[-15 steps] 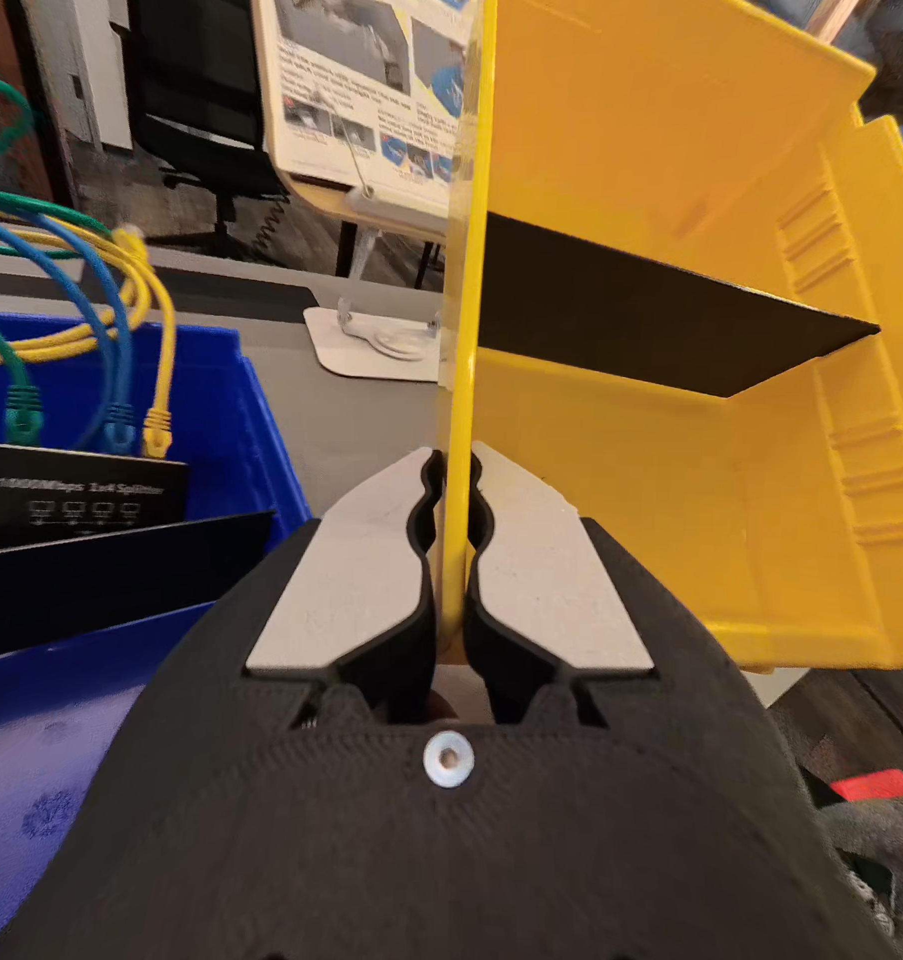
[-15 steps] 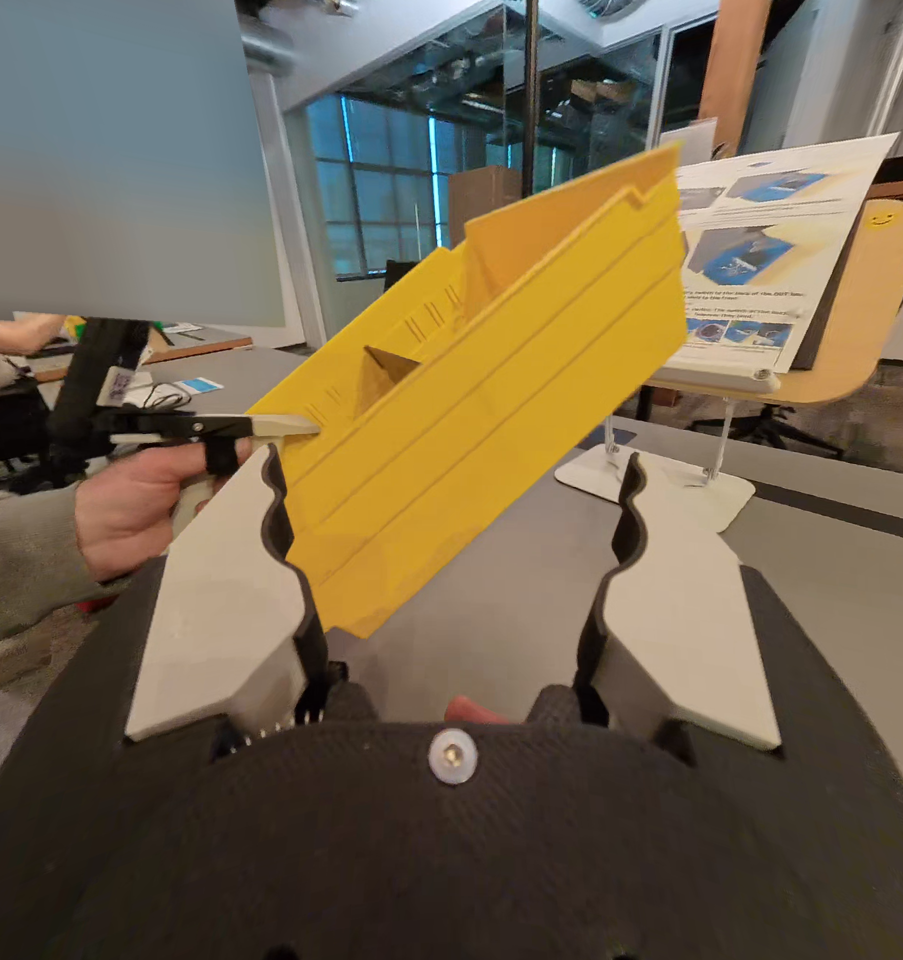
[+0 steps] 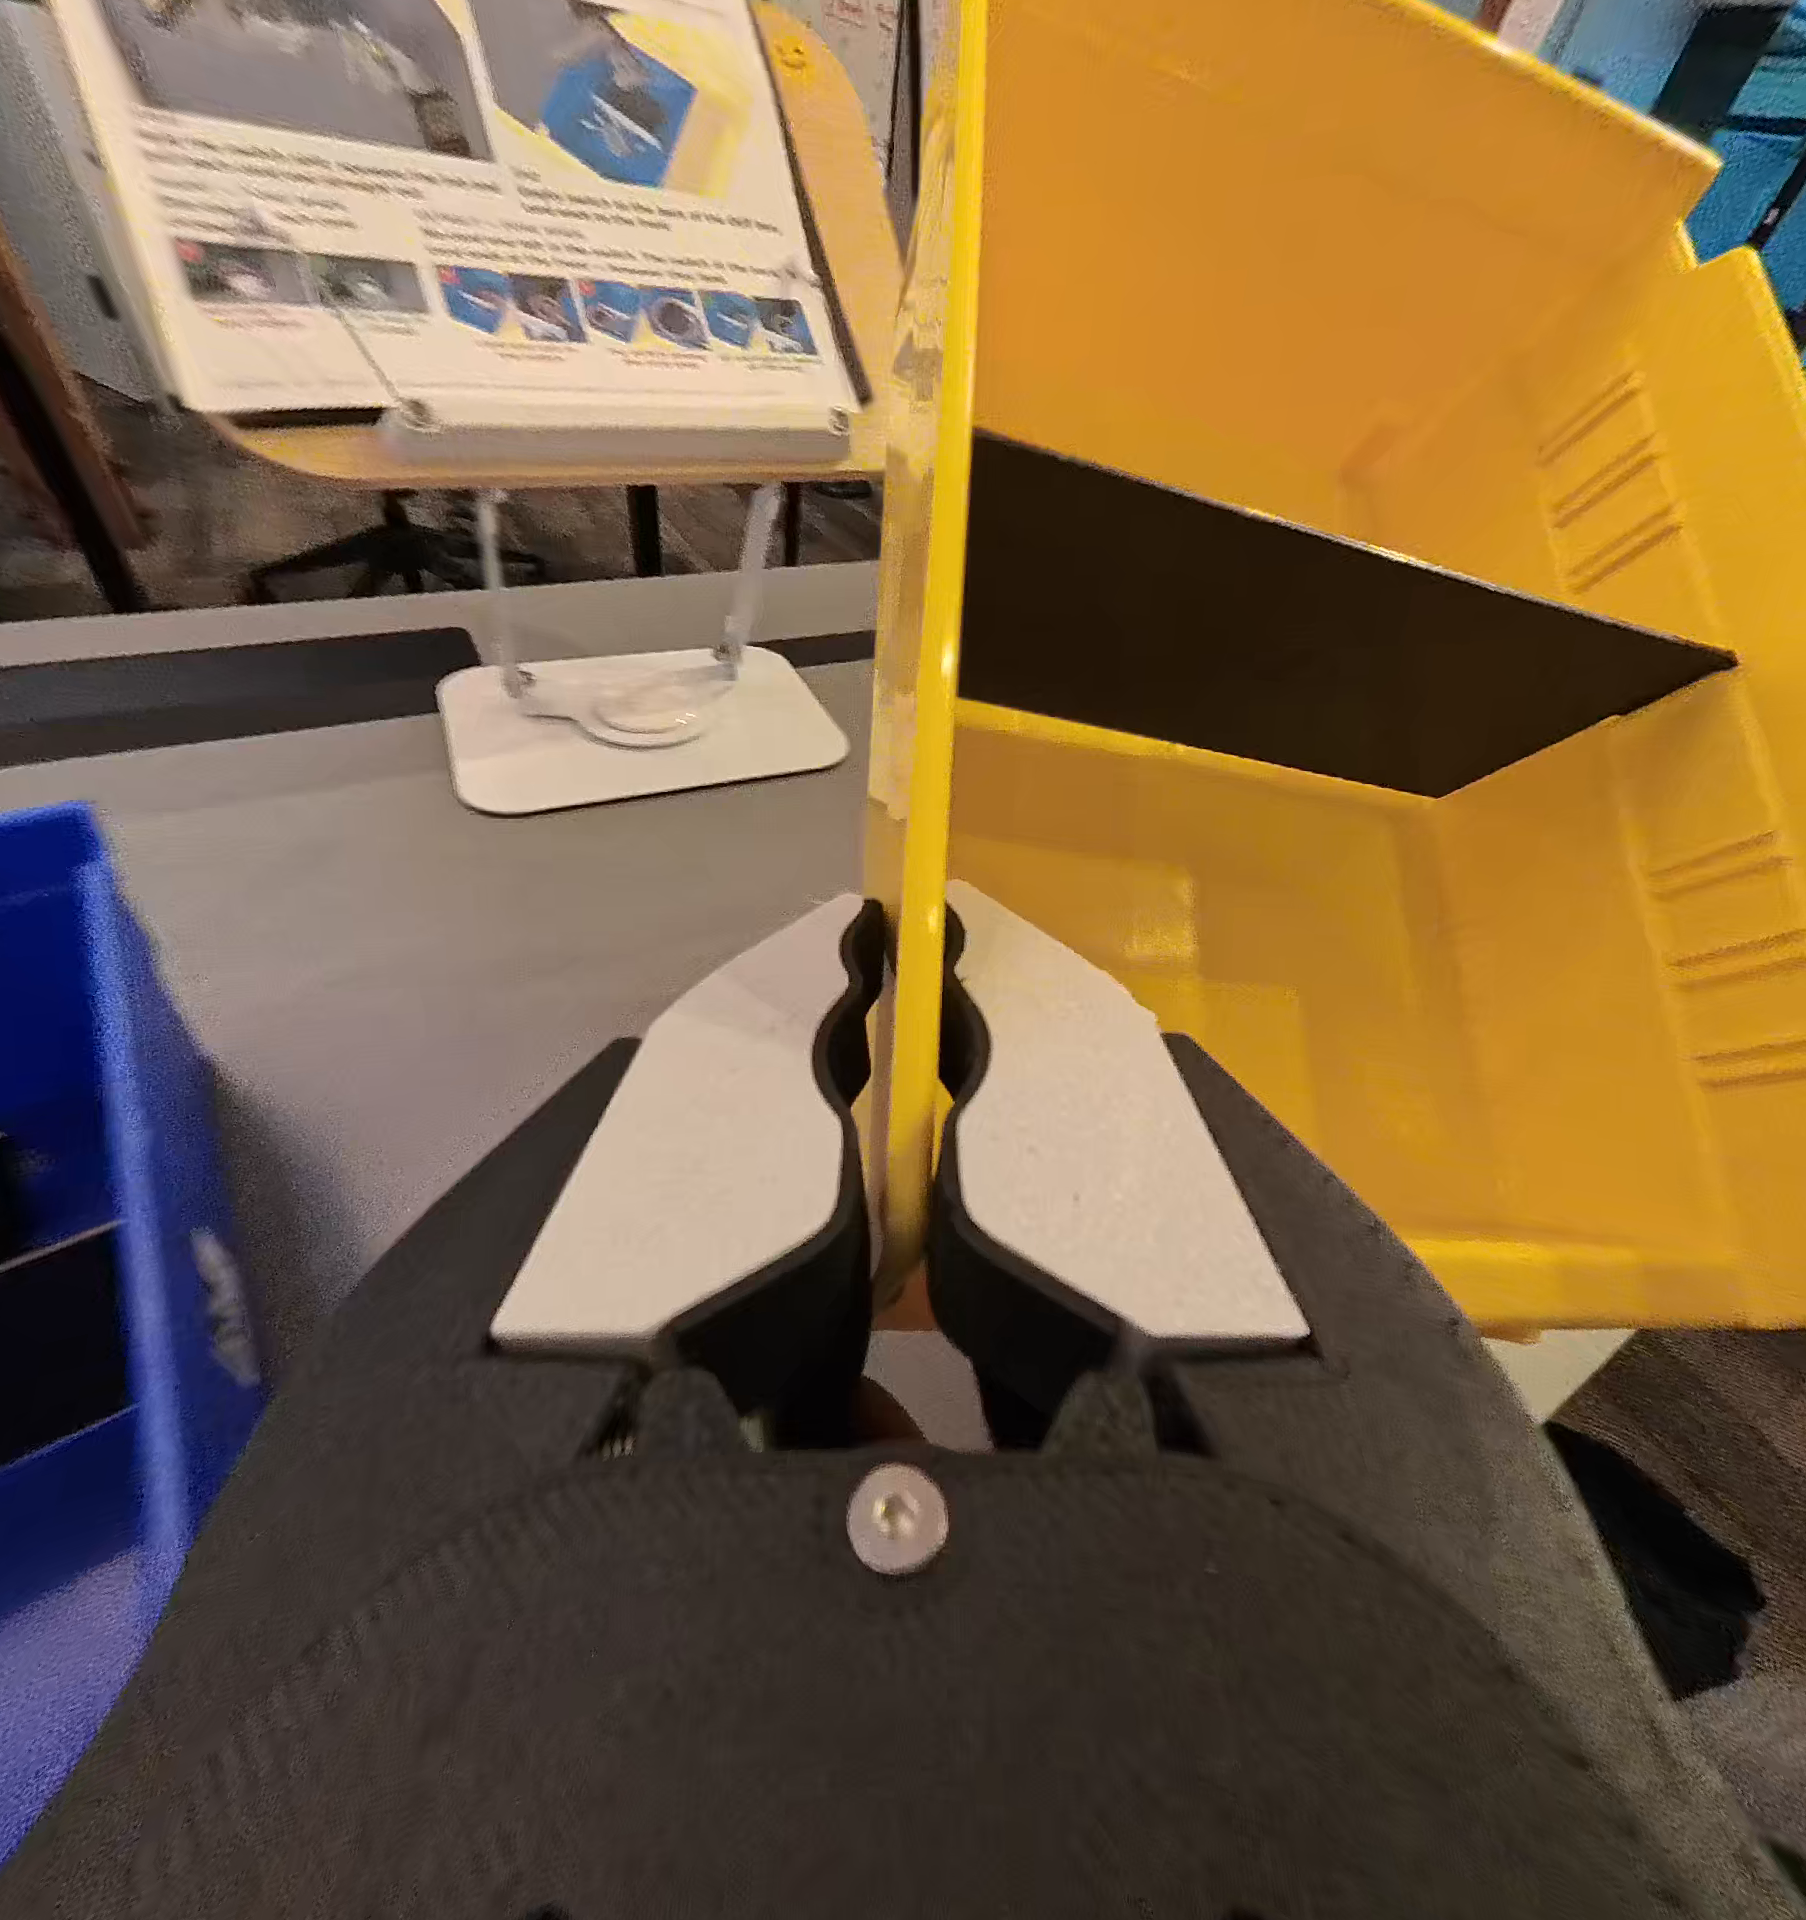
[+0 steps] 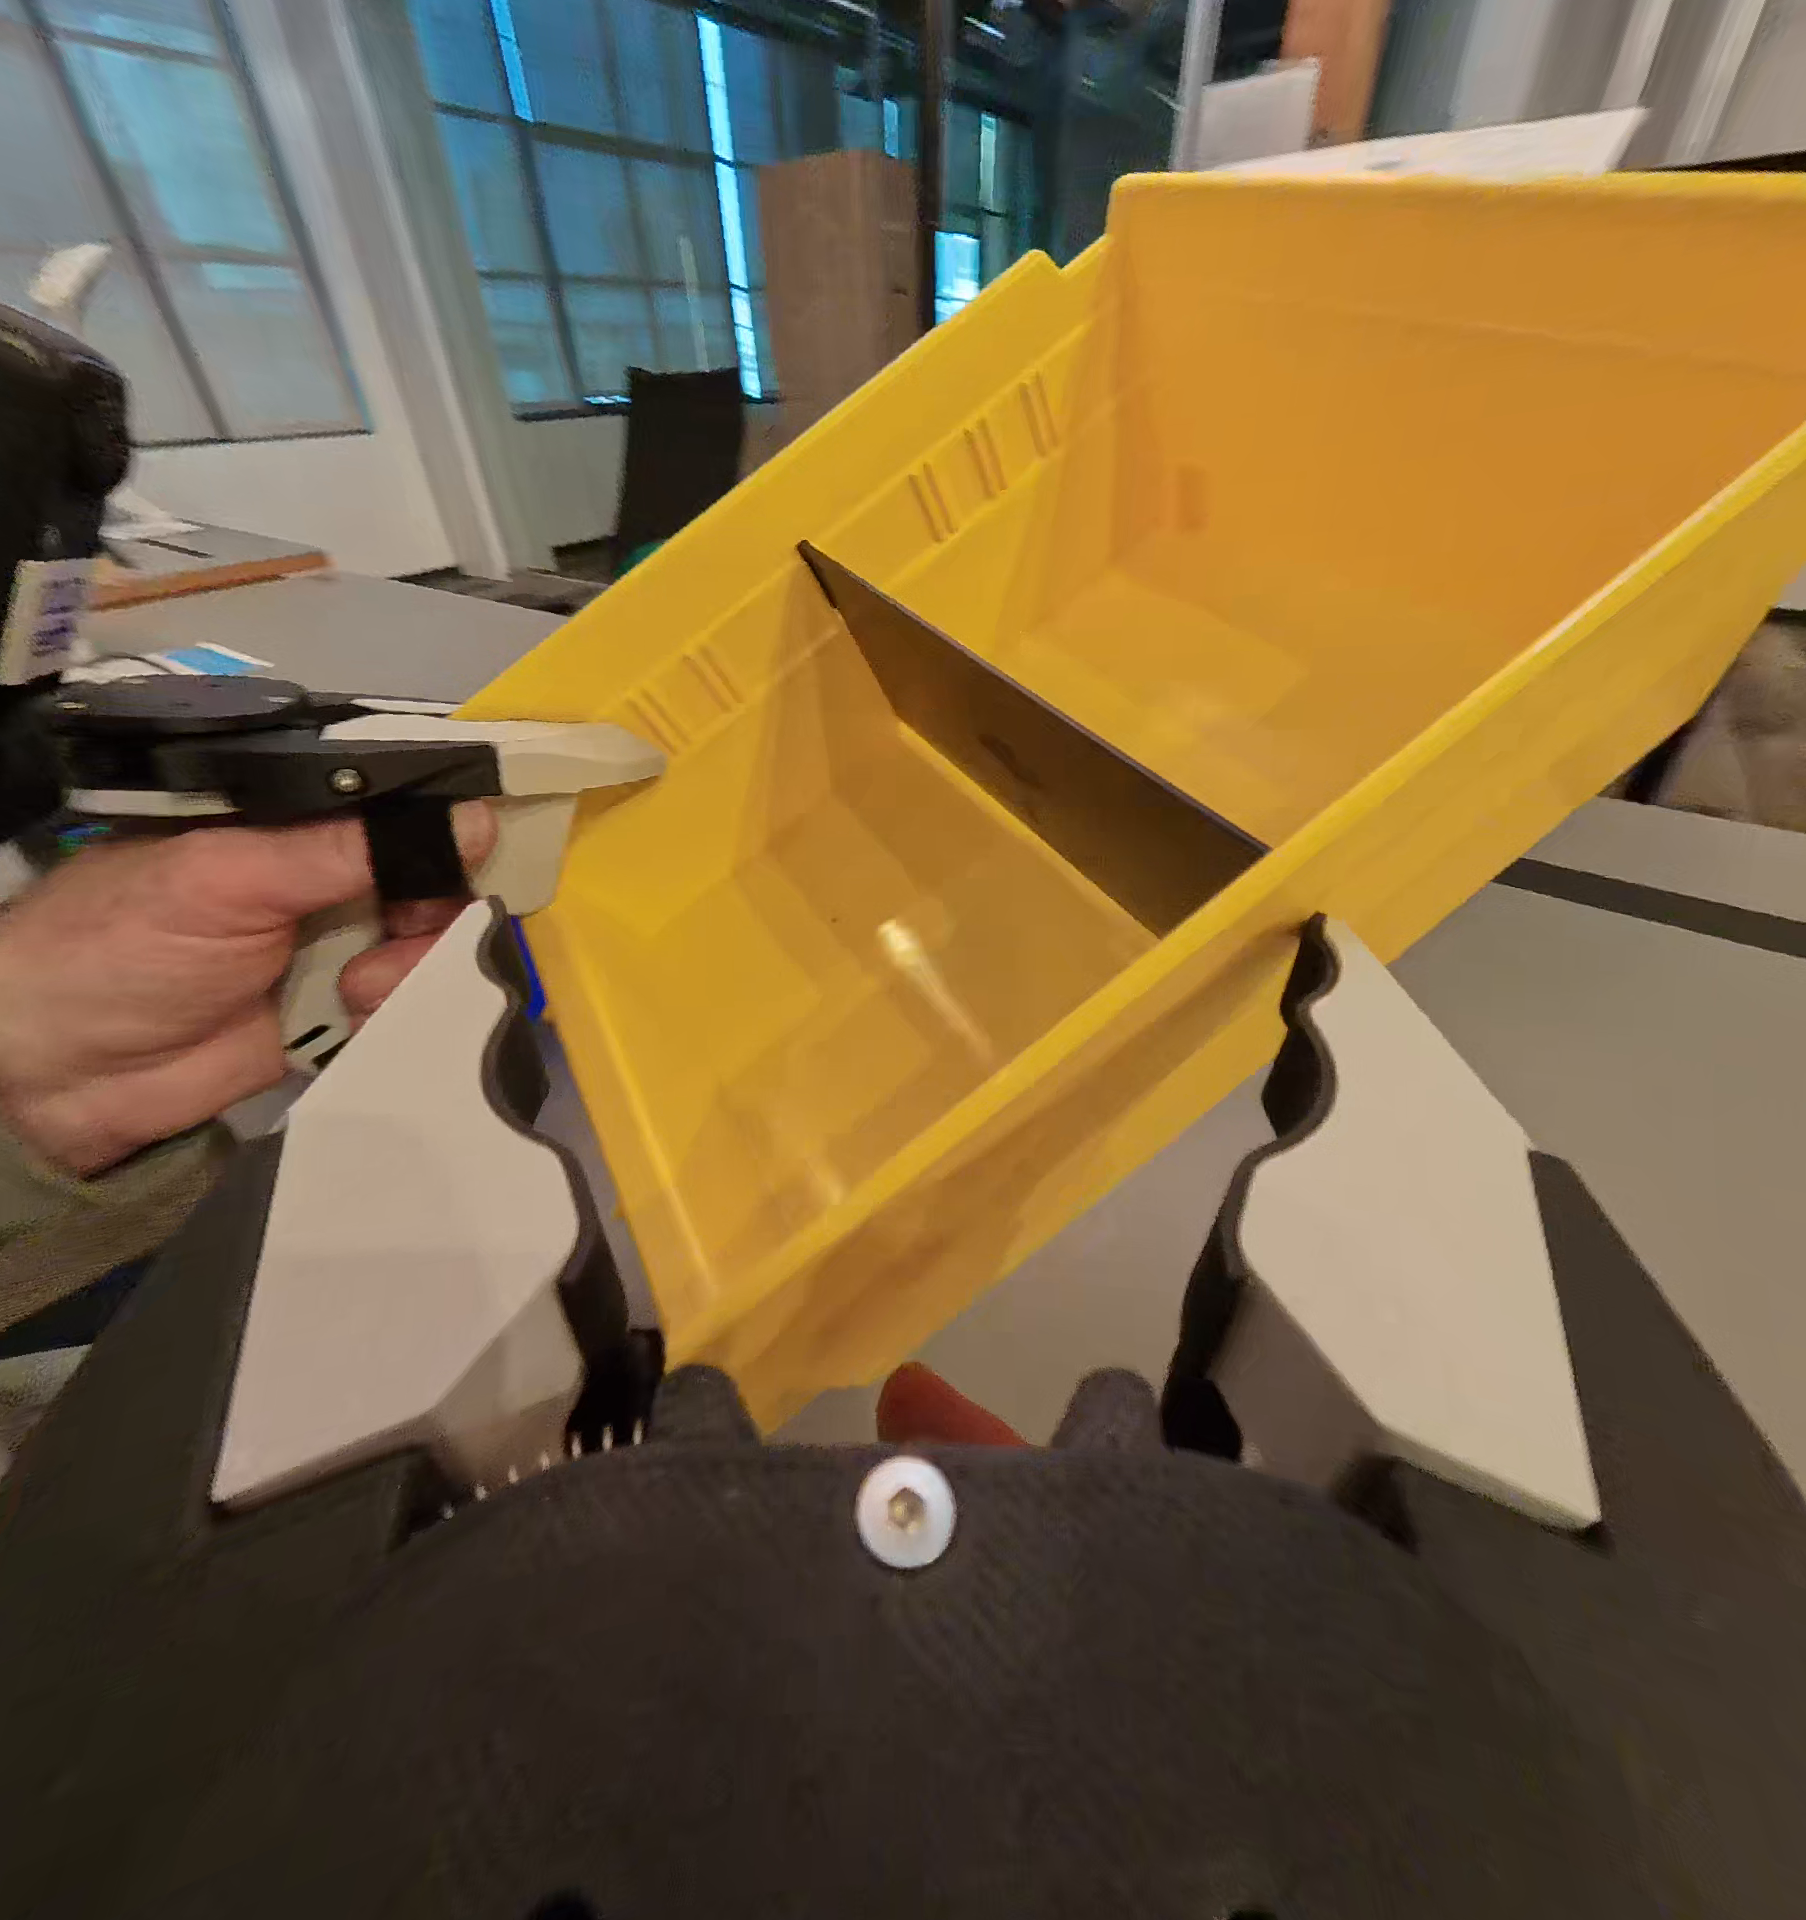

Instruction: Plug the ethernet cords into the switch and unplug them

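Now | L tongs clamp yellow bin wall | R tongs wide apart, empty

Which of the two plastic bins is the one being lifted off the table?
The yellow bin: the left tongs are clamped on its side wall and it hangs tilted in the air. The blue bin sits on the table, untouched.

text on the instruction sheet is blurred, white embossed mark on the blue bin smeared, tag at far left illegible: nothing readable.
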`<state>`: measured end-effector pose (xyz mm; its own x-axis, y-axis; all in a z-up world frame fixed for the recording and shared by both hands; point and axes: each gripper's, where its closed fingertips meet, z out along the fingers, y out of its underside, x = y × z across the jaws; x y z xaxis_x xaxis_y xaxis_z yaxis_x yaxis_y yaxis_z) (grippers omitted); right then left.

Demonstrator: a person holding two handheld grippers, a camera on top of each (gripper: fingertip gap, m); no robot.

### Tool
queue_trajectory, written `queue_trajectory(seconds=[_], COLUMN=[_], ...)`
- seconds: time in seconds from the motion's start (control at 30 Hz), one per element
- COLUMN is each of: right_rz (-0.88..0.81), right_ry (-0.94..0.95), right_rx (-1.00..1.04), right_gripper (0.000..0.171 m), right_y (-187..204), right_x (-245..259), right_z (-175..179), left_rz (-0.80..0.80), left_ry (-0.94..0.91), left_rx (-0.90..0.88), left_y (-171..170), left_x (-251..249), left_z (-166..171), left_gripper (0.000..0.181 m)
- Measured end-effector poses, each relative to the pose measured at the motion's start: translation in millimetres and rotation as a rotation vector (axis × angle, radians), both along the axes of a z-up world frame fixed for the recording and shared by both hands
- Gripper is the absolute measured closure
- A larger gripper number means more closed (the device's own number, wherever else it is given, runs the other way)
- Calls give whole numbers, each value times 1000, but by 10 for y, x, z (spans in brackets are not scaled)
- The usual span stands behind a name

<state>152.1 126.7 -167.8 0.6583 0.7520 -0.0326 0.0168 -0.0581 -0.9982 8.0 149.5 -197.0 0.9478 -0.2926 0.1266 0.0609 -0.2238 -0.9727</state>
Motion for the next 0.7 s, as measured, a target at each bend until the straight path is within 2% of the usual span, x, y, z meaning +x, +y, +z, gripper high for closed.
queue_trajectory(seconds=[0.1, 0.3, 0.47, 0.7], right_rz=[-105, -283, -370, -429], right_ry=[-45, -93, -121, -164], right_rx=[-18, -115, -227, -320], right_gripper=[25, 43, 48, 56], right_y=[144, 422, 586, 689], right_x=[228, 864, 1308, 1733], right_z=[-71, -336, -655, -1033], left_rz=[-34, -179, -281, -374], left_ry=[-27, -99, -92, -66], left_rx=[-25, -163, -237, -331], left_y=[135, 380, 417, 404], left_x=[322, 983, 1450, 1857], left_z=[-117, -503, -763, -1023], left_gripper=[174, 167, 157, 149])
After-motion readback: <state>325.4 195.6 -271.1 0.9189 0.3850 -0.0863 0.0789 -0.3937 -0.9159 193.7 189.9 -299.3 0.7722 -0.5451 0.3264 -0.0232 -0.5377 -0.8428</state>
